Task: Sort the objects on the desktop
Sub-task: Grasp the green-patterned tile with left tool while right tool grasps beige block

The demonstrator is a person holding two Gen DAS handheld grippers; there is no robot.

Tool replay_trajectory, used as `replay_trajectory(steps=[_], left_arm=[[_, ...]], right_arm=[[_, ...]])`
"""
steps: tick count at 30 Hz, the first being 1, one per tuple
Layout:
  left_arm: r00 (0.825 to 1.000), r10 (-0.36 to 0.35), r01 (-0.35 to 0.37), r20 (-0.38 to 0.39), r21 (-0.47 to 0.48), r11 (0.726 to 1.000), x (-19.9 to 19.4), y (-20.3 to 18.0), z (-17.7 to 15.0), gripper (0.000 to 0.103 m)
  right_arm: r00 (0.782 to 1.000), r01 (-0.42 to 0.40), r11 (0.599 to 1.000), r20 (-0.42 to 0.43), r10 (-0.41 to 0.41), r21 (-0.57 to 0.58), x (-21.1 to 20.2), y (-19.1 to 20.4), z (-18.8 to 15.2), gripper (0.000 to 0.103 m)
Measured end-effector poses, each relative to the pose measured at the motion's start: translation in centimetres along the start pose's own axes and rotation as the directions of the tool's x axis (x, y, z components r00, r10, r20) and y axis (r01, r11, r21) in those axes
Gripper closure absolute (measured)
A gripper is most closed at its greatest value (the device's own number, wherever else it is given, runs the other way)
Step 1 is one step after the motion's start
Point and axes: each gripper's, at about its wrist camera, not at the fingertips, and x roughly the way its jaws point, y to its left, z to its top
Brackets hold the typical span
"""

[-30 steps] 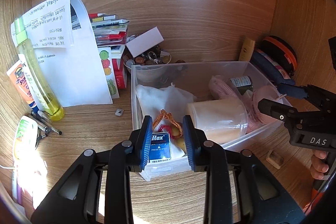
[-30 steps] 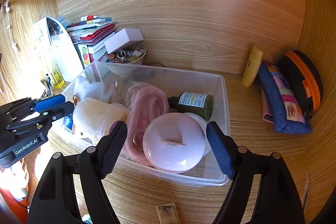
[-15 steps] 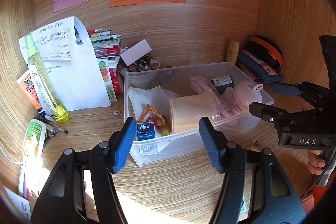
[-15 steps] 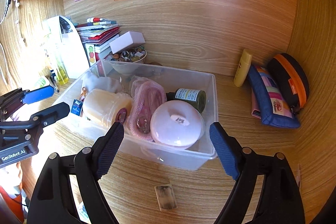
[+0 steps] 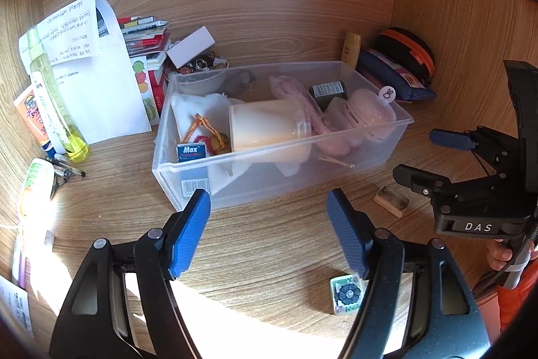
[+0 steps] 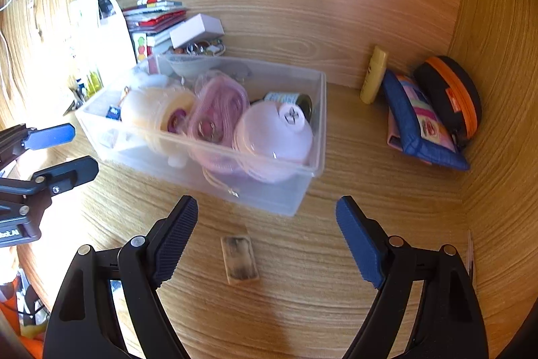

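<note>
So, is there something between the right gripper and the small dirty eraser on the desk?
Nothing visible. The eraser lies alone on bare desk, just ahead of the open right gripper and in line with its gap. The clear bin sits farther back, beyond it.

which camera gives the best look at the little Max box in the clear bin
The left wrist view. There the Max box stands at the near left corner of the clear bin, label facing the camera and readable. In the right wrist view it is only a small blue speck at the bin's far left end, partly hidden behind the cream cup.
</note>
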Motion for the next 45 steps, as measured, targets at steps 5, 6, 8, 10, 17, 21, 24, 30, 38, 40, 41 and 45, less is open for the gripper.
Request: replay_trajectory(steps=[5,6,8,10,17,21,24,30,38,40,41,45], left_arm=[[0.999,-0.021,0.022,-0.049,0.016,1.000,0.7,-1.4,-1.2,0.032],[0.998,-0.027,0.028,-0.060,0.018,0.999,0.9,-1.7,-1.5,0.032],[0.996,-0.034,0.036,-0.078,0.021,0.999,1.0,-2.2,-2.1,0.032],[0.995,-0.044,0.046,-0.095,0.020,0.999,1.1,-2.6,-2.8,0.032],[0.990,-0.070,0.071,-0.125,0.010,0.997,1.0,-3.5,-4.6,0.032],[0.988,-0.061,0.064,-0.140,0.020,0.998,1.2,-3.7,-5.6,0.032],[0.988,-0.059,0.065,-0.143,0.038,0.997,1.1,-4.1,-6.1,0.032],[0.986,-0.059,0.069,-0.154,0.058,0.996,1.3,-4.5,-6.6,0.038],[0.991,-0.045,0.057,-0.128,0.084,0.995,1.2,-5.0,-6.8,0.056],[0.991,-0.049,0.060,-0.122,0.091,0.994,1.1,-5.1,-6.8,0.064],[0.991,-0.055,0.067,-0.120,0.096,0.993,1.0,-5.2,-6.8,0.070],[0.991,-0.062,0.076,-0.117,0.118,0.990,0.7,-5.2,-7.0,0.079]], right_arm=[[0.999,-0.004,1.000,-0.046,0.004,-0.001,0.5,-0.5,-1.9,0.021],[0.999,-0.004,1.000,-0.053,0.004,-0.003,0.6,-0.5,-2.2,0.021],[0.998,-0.007,1.000,-0.067,0.006,-0.007,0.7,-0.6,-2.8,0.021],[0.997,-0.015,1.000,-0.080,0.014,-0.011,0.9,-0.7,-3.2,0.021],[0.991,-0.050,0.998,-0.124,0.045,-0.038,2.1,-0.2,-3.7,0.021],[0.992,-0.054,0.997,-0.121,0.046,-0.061,2.3,0.2,-3.5,0.021],[0.991,-0.061,0.995,-0.127,0.051,-0.079,2.4,0.8,-3.4,0.021],[0.989,-0.090,0.992,-0.121,0.079,-0.092,2.5,1.2,-3.1,0.025],[0.983,-0.130,0.987,-0.144,0.117,-0.089,2.9,1.4,-3.0,0.054],[0.981,-0.142,0.986,-0.144,0.128,-0.089,2.9,1.5,-3.0,0.062],[0.980,-0.149,0.985,-0.145,0.135,-0.087,2.9,1.6,-3.0,0.064],[0.978,-0.167,0.981,-0.145,0.152,-0.099,2.7,2.0,-3.0,0.080]])
